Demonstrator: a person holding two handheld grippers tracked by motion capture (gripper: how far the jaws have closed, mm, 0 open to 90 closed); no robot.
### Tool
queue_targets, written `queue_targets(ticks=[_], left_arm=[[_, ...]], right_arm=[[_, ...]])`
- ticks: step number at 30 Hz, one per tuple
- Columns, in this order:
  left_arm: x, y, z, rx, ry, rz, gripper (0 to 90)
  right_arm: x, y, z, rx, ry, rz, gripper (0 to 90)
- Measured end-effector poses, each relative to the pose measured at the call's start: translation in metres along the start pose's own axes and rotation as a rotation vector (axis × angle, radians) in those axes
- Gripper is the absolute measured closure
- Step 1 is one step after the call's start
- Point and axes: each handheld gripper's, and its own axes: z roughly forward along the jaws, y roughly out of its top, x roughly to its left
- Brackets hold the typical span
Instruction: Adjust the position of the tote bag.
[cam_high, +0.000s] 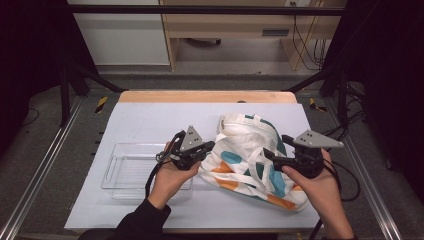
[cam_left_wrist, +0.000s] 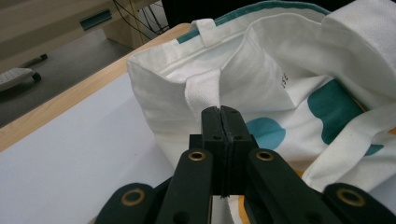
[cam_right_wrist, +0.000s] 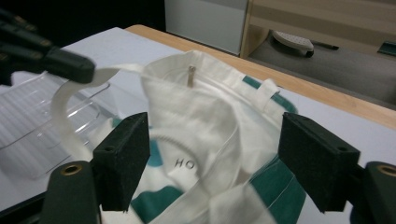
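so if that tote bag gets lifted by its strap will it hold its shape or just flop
Probably flop: the tote bag lies crumpled and creased, so the cloth looks soft. The strap pinched by the left gripper already bends limply. It seems light, likely empty.

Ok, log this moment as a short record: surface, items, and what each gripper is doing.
surface: white table top with a wooden far edge
bag: white cloth tote bag with teal and orange patches, lying at the right, mouth open
tray: clear plastic tray, left of the bag
left gripper: jaws shut on a white bag handle
right gripper: jaws wide open, aimed at the bag's open mouth, nothing between them
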Motion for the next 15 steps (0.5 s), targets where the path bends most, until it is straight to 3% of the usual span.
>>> queue_targets(ticks=[4,9,15], left_arm=[[0.001,-0.003,-0.006,-0.002,-0.008,-0.002,89.6],[-0.003,-0.008,-0.010,0.002,-0.006,0.005,89.6],[-0.006,-0.016,-0.015,0.010,-0.005,0.009,89.6]], right_arm=[[-0.016,0.015,0.015,0.013,-0.020,0.022,35.0],[-0.028,0.030,0.029,0.040,-0.051,0.002,40.1],[-0.036,0.030,0.035,0.058,-0.079,0.000,42.5]])
